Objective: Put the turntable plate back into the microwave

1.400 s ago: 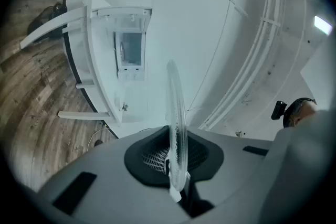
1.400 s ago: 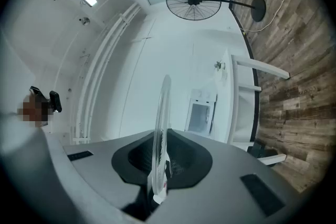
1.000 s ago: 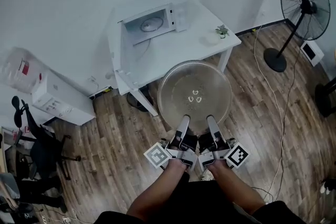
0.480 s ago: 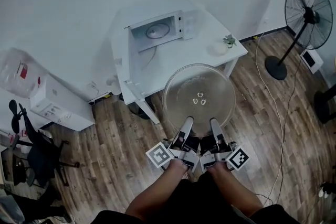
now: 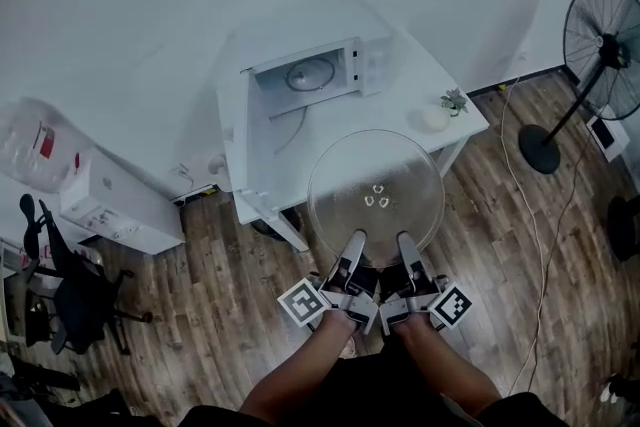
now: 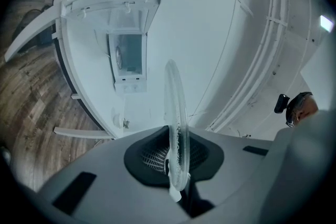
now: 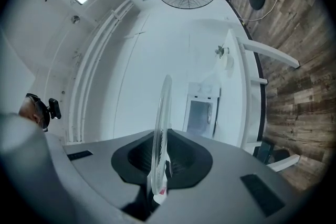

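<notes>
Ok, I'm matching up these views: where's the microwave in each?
Head view: microwave upper centre, door open, on white table.
Left gripper view: upper left, left of the turntable plate.
Right gripper view: right of centre, right of the plate.
Shared landmark: that plate, edge-on in gripper views.

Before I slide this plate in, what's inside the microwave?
The open microwave shows one pale round shape in its cavity, too small to identify. Its casing hides the cavity's corners. The turntable plate is outside.
</notes>
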`<state>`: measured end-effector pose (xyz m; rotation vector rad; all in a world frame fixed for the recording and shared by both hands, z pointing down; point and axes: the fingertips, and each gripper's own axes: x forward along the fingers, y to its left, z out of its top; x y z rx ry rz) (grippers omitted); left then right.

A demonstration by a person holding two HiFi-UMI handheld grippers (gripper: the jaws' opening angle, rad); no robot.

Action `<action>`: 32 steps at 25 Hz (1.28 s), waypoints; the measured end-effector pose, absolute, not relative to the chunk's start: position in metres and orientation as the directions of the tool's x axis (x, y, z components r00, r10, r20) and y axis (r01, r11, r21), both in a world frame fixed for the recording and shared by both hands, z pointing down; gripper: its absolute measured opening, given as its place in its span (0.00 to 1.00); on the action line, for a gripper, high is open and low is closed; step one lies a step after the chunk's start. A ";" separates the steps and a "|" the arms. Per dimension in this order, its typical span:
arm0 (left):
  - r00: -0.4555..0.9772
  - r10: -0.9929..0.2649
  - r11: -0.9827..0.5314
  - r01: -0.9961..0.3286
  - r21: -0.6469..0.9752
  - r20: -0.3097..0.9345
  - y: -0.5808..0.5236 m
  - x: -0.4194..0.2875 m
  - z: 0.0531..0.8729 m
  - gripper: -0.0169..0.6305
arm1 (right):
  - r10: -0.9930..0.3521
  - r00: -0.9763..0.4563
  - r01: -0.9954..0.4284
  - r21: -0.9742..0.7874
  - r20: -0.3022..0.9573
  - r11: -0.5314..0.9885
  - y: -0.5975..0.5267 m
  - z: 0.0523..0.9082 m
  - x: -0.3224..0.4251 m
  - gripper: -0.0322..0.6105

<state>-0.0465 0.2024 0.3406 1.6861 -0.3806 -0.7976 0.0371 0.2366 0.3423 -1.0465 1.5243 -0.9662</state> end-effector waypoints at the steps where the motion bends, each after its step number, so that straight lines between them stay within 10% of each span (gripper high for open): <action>1: 0.707 -0.640 -0.275 0.154 0.949 -0.300 0.194 -0.043 0.341 0.09 | -0.950 -0.128 -0.140 -0.943 -0.285 0.302 0.227 0.344 0.041 0.13; 32: 0.501 -0.820 -0.265 0.097 0.959 -0.277 0.005 -0.001 0.364 0.09 | -0.893 -0.380 -0.067 -0.956 -0.241 0.287 0.016 0.365 0.089 0.14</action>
